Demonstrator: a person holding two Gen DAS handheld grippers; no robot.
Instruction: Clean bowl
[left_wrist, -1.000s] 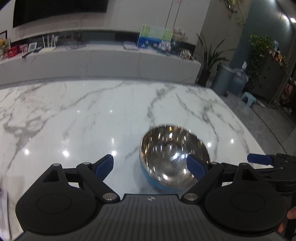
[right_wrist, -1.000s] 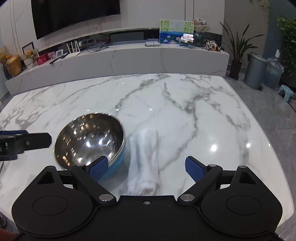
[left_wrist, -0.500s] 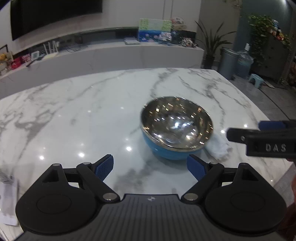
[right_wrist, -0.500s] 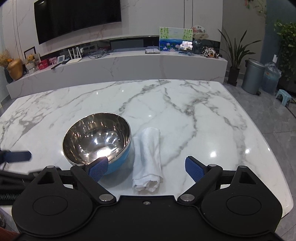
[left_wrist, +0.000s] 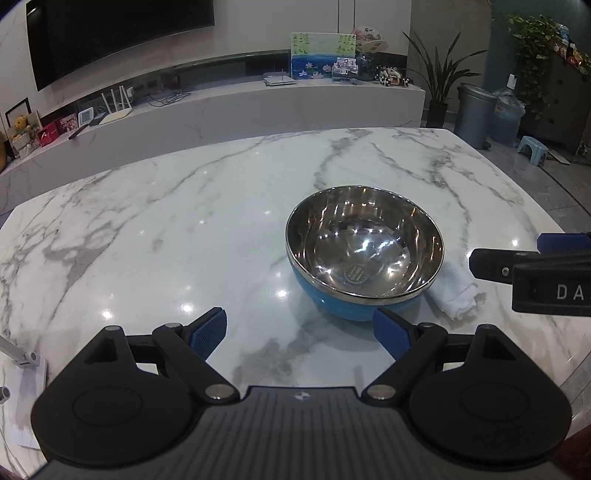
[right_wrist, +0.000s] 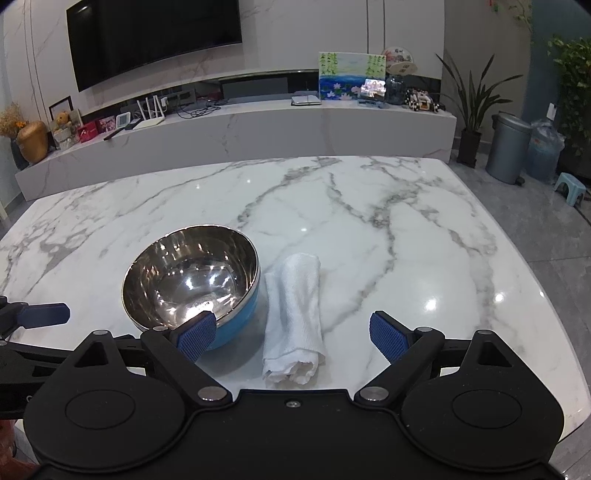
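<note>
A bowl (left_wrist: 364, 254) (right_wrist: 192, 277), steel inside and blue outside, stands upright on the marble table (left_wrist: 166, 229) (right_wrist: 406, 229). A rolled white cloth (right_wrist: 293, 314) (left_wrist: 458, 291) lies just to its right, close to the bowl's side. My left gripper (left_wrist: 299, 338) is open and empty, hovering short of the bowl and a little to its left. My right gripper (right_wrist: 291, 338) is open too, with the near end of the cloth between its widely spread fingers but not touched. Its left fingertip overlaps the bowl's near rim in the right wrist view. Each gripper shows at the edge of the other's view.
The table's near and right edges are close. A small white object (left_wrist: 22, 369) sits at the table's left near corner. Behind the table runs a low marble cabinet (right_wrist: 240, 136) with a television above; bins (right_wrist: 511, 147) and plants stand on the floor to the right.
The left wrist view has pulled back and swung, so the bowl now sits farther ahead and fully in view with the cloth beside it. The right gripper's view has barely shifted.
</note>
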